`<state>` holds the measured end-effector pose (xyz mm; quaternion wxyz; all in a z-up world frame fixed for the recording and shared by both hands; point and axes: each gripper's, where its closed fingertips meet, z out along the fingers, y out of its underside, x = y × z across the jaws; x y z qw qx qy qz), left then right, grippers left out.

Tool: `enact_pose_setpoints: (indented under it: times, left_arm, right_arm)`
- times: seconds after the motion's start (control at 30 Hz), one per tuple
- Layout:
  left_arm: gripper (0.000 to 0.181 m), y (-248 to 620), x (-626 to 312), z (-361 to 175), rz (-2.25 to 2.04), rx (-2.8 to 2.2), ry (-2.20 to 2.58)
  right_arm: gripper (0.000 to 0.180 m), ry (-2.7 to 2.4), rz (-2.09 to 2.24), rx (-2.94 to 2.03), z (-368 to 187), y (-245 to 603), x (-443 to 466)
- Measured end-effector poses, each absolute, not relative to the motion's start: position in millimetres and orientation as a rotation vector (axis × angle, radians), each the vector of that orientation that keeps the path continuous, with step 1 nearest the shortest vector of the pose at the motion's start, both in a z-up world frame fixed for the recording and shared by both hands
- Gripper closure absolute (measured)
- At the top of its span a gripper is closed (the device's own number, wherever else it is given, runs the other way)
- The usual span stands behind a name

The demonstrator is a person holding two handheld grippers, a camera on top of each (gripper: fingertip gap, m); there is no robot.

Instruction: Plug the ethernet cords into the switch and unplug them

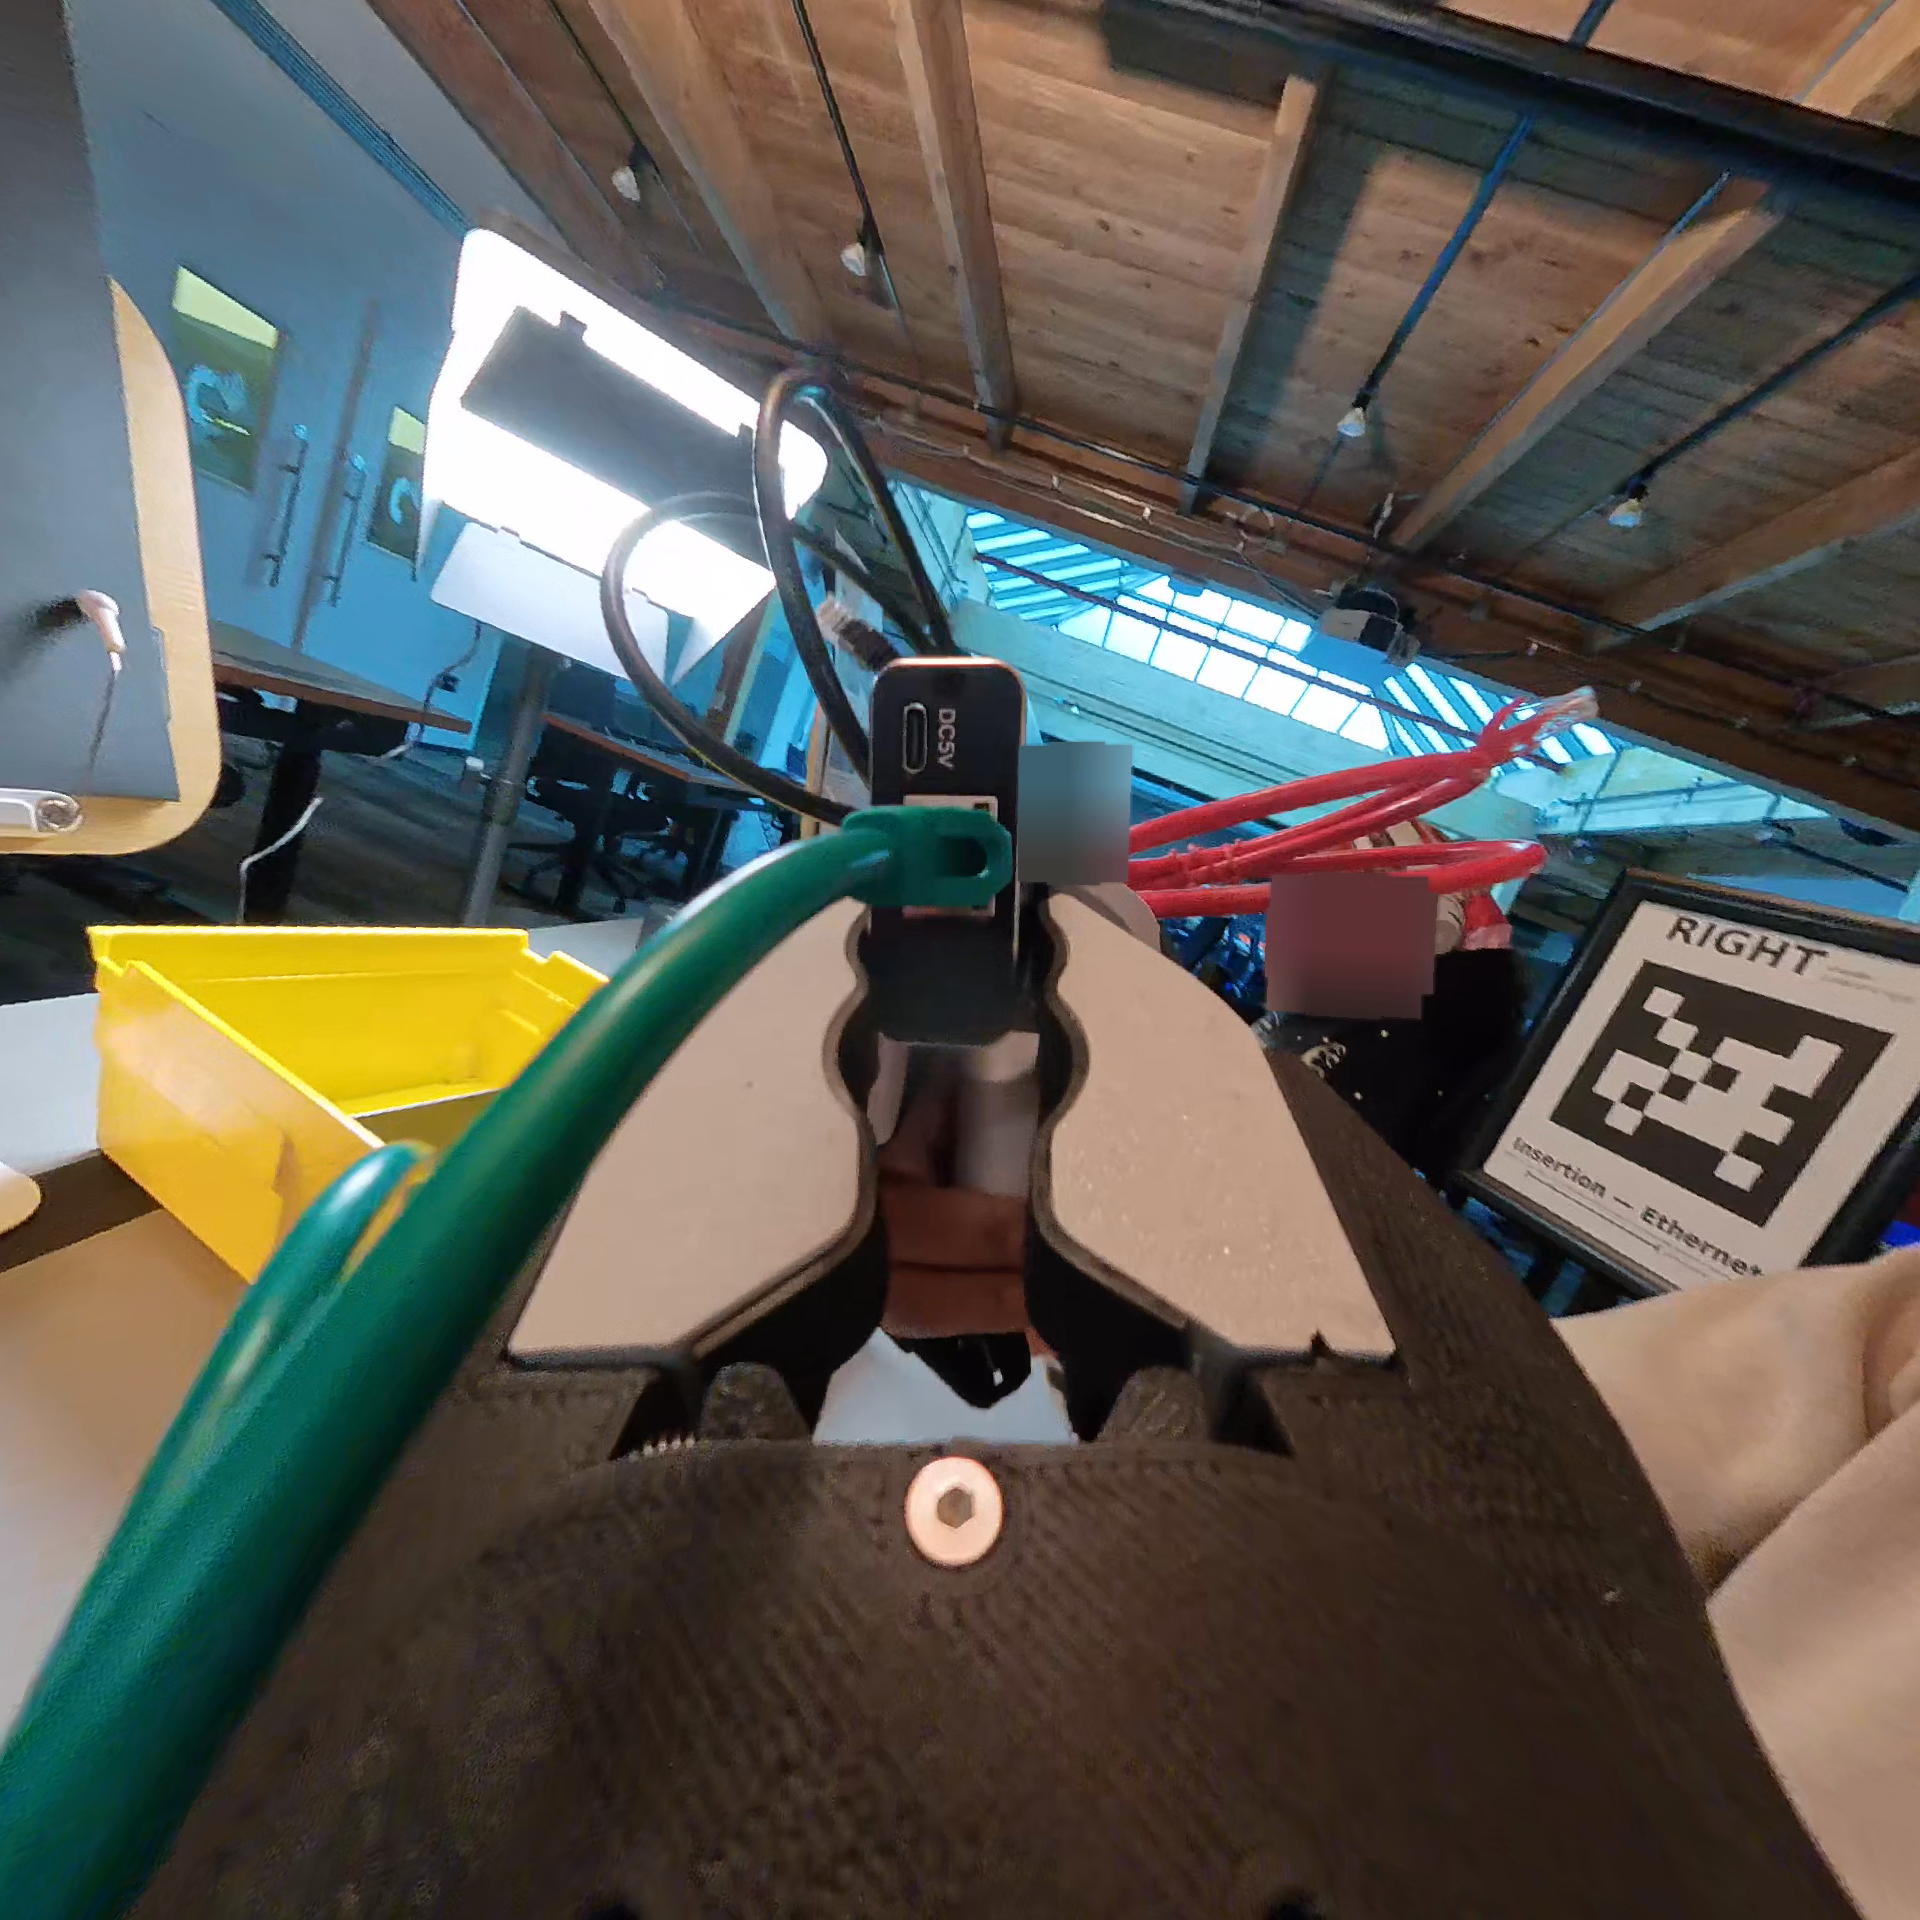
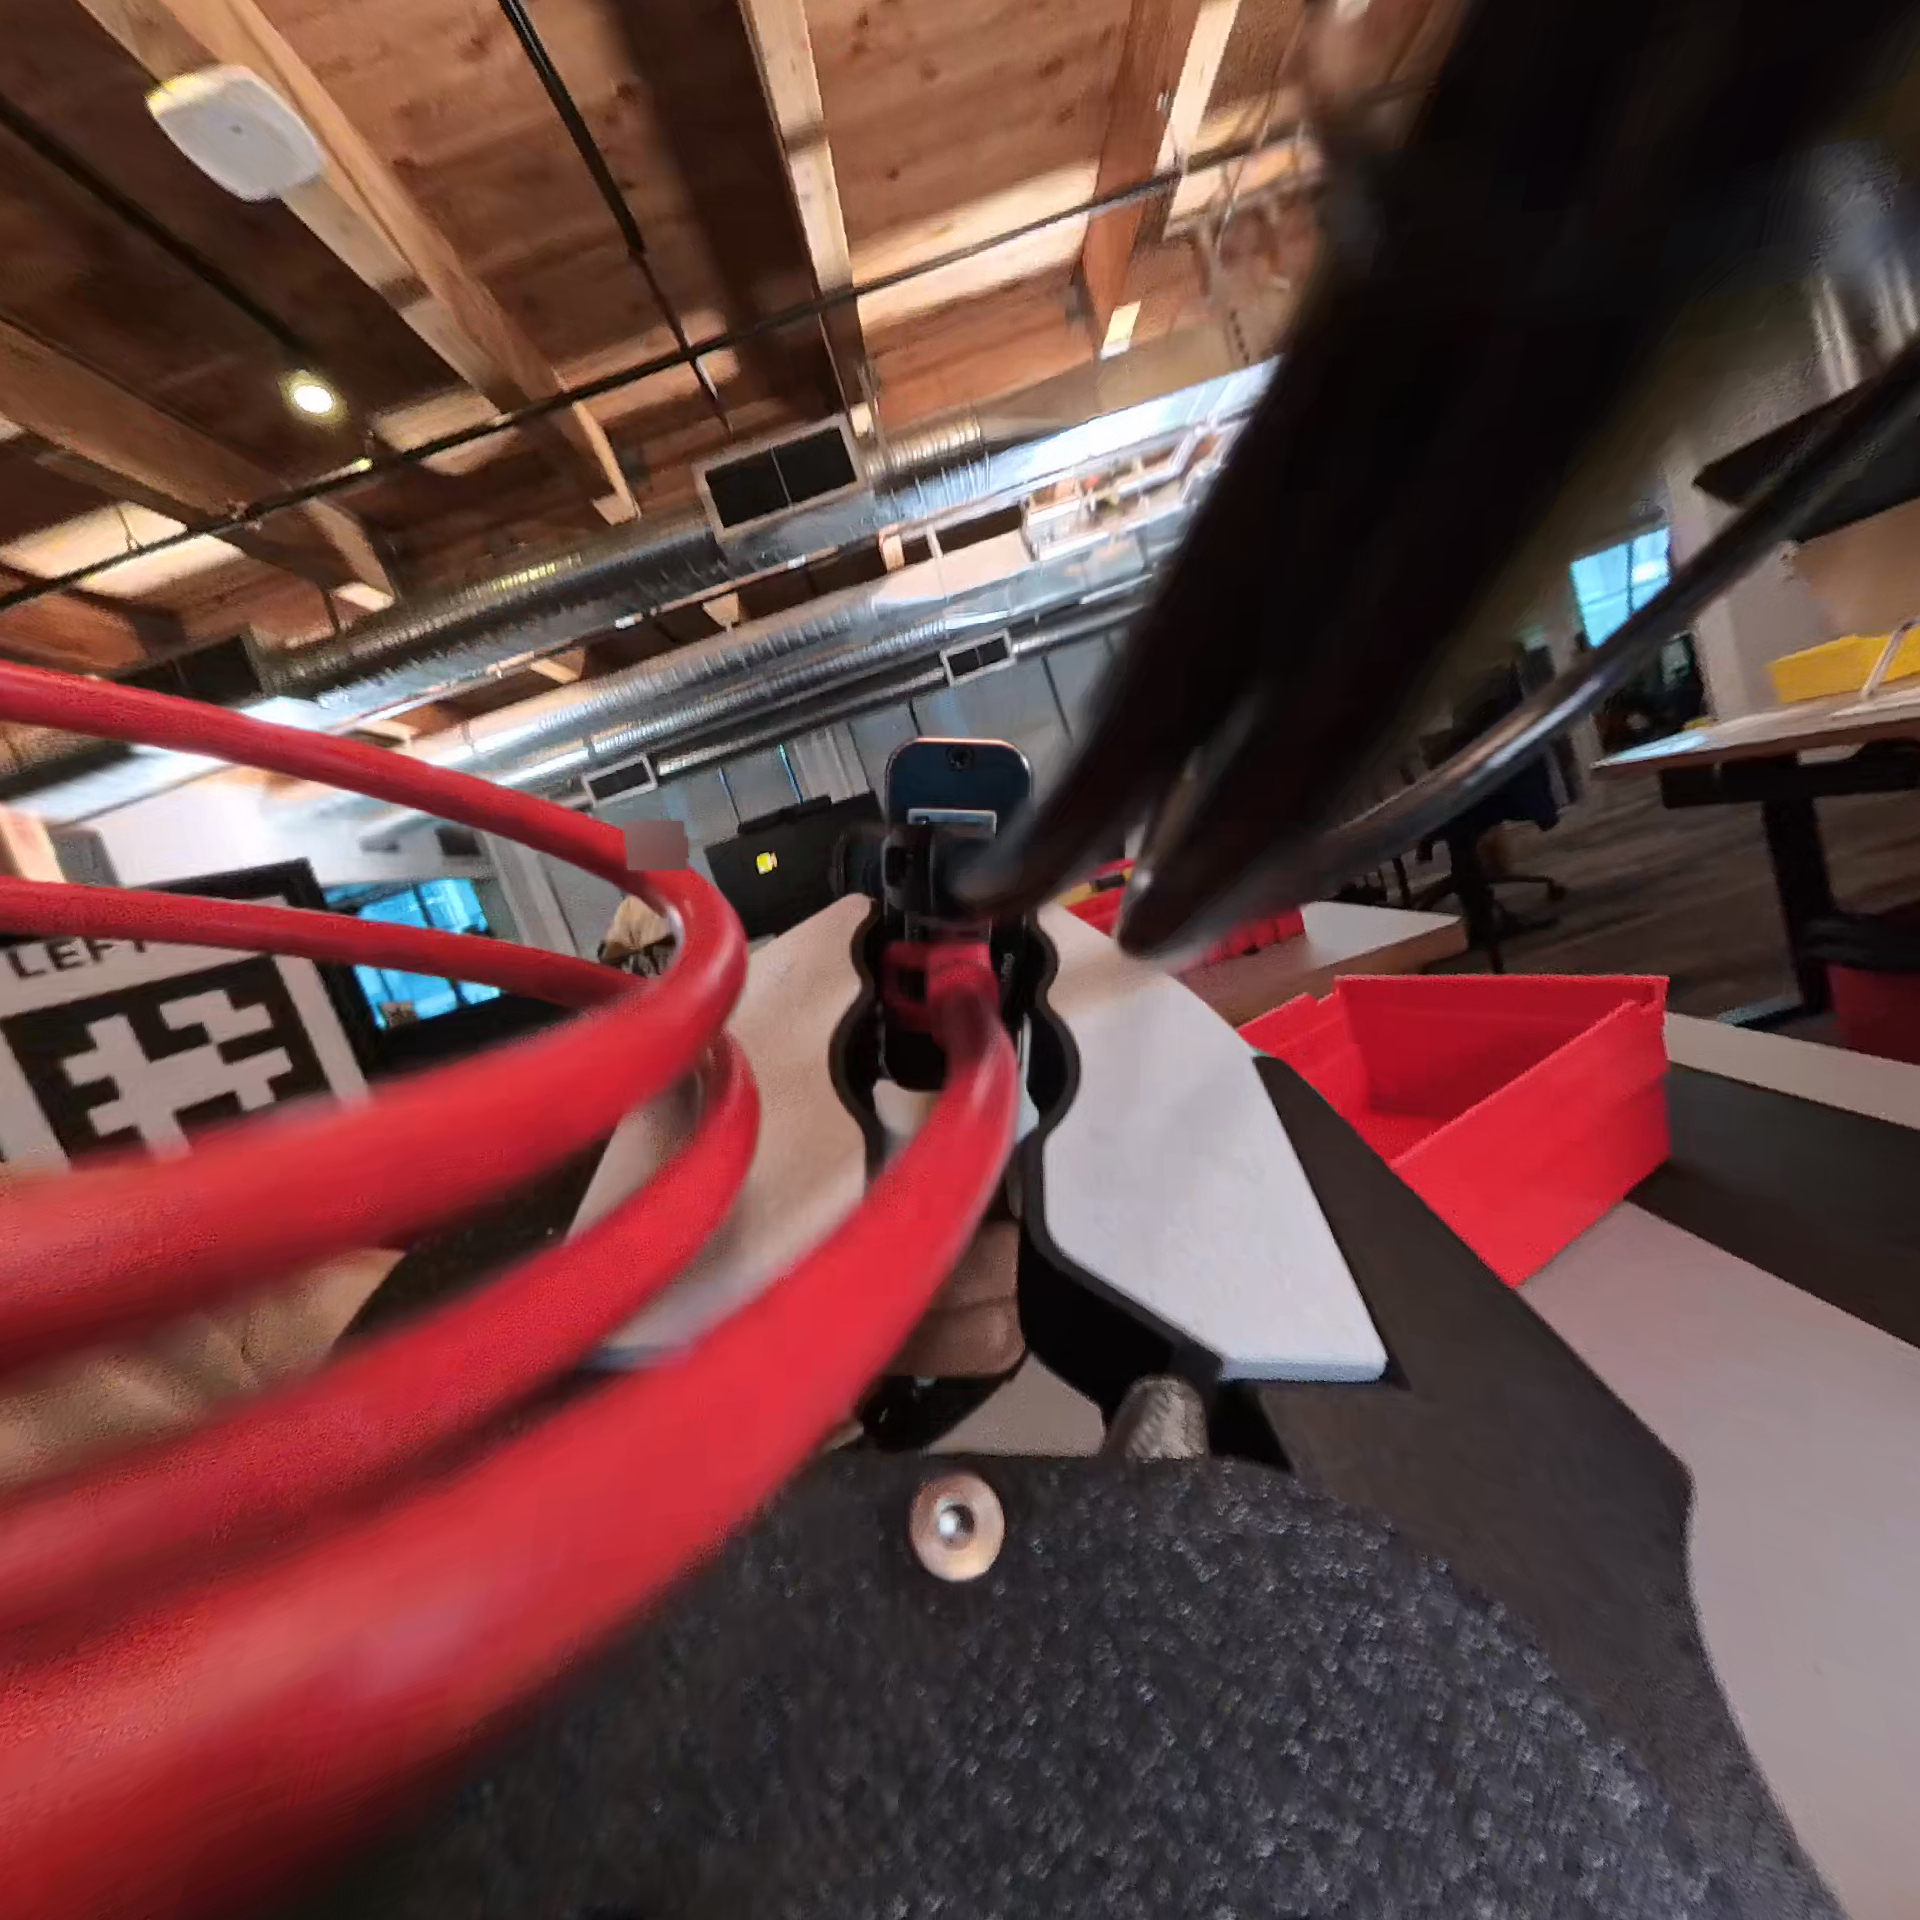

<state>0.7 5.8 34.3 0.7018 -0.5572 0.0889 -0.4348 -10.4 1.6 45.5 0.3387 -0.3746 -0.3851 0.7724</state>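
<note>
Left tongs pinch the black switch by its lower end — it stands upright between the fingers, held up in the air toward the ceiling. Green cord is plugged into a port on the switch's left side; its boot sits just above the fingertips and the cable loops down to the lower left. Black cords arc up behind the switch. Red cord coils off to the right, one plug end free in the air. Yellow bin sits on the tabletop at left.

Right tongs also close on the switch, with the red cord plug between the fingers, seated at the switch — can't tell how deep. Black cord is plugged in just above it. Red bin lies on the tabletop at right.
</note>
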Motion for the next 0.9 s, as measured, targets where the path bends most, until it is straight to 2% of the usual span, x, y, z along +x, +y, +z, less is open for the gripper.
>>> enact_pose_setpoints:
  times: [0.27, 0.47, 0.9]
  left_arm:
    - [0.155, -4, -10, 50, -0.959, -1.151, 0.211]
    - [0.155, -6, -10, 53, -0.951, -1.127, 0.238]
    - [0.156, -14, -2, 58, -0.938, -1.137, 0.345]
  right_arm:
    - [0.151, -1.131, 1.924, -0.97, 53, 7, 3]
    - [0.164, -1.197, 1.869, -0.988, 54, 8, 10]
    - [0.162, -1.246, 1.92, -0.931, 56, -3, 15]
